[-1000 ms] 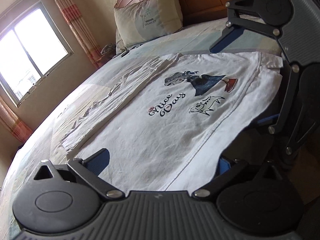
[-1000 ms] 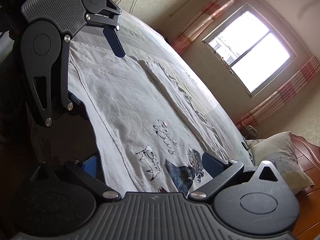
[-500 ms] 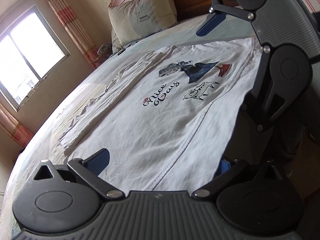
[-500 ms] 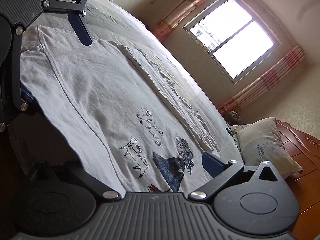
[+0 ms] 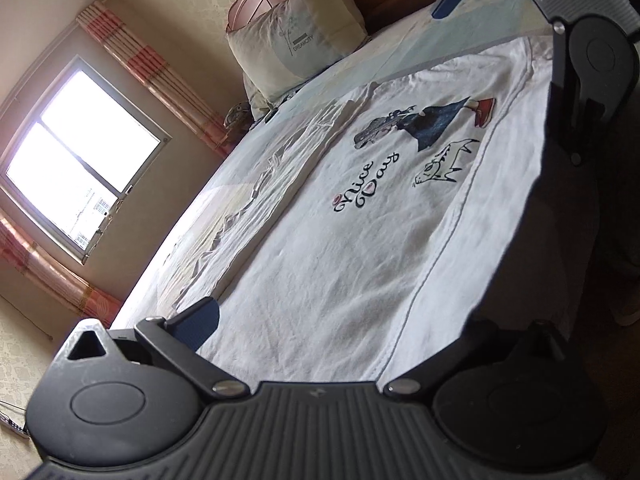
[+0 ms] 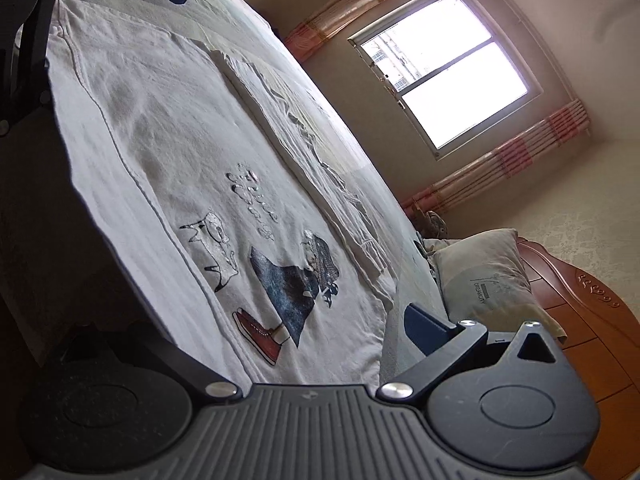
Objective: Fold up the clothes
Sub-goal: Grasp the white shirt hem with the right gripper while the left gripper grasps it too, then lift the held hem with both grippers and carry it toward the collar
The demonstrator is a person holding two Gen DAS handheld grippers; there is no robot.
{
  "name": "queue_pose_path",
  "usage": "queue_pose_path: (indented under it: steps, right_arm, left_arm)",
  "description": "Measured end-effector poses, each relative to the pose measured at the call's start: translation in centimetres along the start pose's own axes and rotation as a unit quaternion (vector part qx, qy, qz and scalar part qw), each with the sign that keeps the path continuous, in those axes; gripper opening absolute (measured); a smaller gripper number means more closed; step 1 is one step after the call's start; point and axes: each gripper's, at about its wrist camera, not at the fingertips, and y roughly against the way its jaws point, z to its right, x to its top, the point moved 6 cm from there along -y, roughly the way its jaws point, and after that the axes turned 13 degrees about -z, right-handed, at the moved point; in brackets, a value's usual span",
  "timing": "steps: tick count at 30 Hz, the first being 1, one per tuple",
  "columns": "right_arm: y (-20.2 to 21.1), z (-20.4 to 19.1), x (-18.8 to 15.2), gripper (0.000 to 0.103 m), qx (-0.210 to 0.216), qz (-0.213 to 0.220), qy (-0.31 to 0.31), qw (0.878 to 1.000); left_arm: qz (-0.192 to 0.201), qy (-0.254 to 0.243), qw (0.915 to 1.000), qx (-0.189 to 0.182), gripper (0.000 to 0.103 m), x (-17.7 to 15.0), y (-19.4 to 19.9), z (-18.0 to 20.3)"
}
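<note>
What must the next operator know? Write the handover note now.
Left tool: jaws wide apart, one finger under the shirt's near edge, at the hem end.
Right tool: the same, at the collar end.
Shirt: print up on the bed, near edge raised off it.
Done: far side looks folded in.
Left: probably bring the near side over, then fold lengthwise.

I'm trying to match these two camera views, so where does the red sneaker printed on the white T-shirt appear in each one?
Left wrist view: red sneaker print, upper right, near the right gripper.
Right wrist view: red sneaker print, lower centre, just above the gripper body.
Shared landmark: the beige pillow against the wooden headboard.
</note>
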Motion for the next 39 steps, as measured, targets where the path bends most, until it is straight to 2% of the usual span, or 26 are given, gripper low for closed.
queue_pose_path:
  steps: [5, 8, 10, 13, 15, 19, 27, 32, 39]
  right_arm:
    - [-1.0, -0.1, 0.6, 0.103, -0.01, -0.002, -0.007, 1.0]
    - [-1.3, 0.4, -0.2, 0.103, -0.027, -0.016, -0.007, 0.999]
    - [-1.5, 0.5, -0.7, 0.103, -0.039, -0.022, -0.005, 0.999]
    - [-1.9, 0.5, -0.6, 0.103, -0.049, -0.02, -0.007, 0.999]
    - [-1.9, 0.8, -0.5, 0.103, -0.066, -0.016, -0.009, 0.998]
    - [-1.7, 1.8, -0.6, 0.103, -0.098, -0.008, -0.018, 0.995]
    - [-1.7, 4.4, -1.0, 0.103, -0.15, 0.001, -0.037, 0.988]
    - [-2.3, 5.6, -0.4, 0.103, -0.159, 0.004, -0.046, 0.986]
    - [-3.9, 7.6, 1.5, 0.103, -0.173, 0.016, -0.036, 0.984]
  left_arm:
    - [0.006, -0.01, 0.9999, -0.005, 0.103, 0.2, -0.4, -0.4]
    - [-0.001, -0.016, 0.9996, 0.024, 0.103, -0.6, -0.7, -1.3]
    - [-0.008, -0.01, 0.9998, 0.018, 0.103, -0.4, -1.1, -1.6]
    - [-0.018, -0.014, 0.9994, 0.028, 0.103, 0.3, -1.7, -1.6]
    - [-0.01, -0.016, 0.9984, 0.053, 0.103, 0.5, -1.5, -1.8]
    - [-0.017, -0.009, 0.9979, 0.061, 0.103, 0.4, -1.2, -2.4]
    - [0.018, -0.013, 0.9937, 0.11, 0.103, 1.8, 0.5, -4.4]
    - [0.023, 0.004, 0.9937, 0.11, 0.103, 2.8, 0.1, -6.6]
    - [0.029, -0.018, 0.992, 0.121, 0.103, 4.6, -1.8, -8.7]
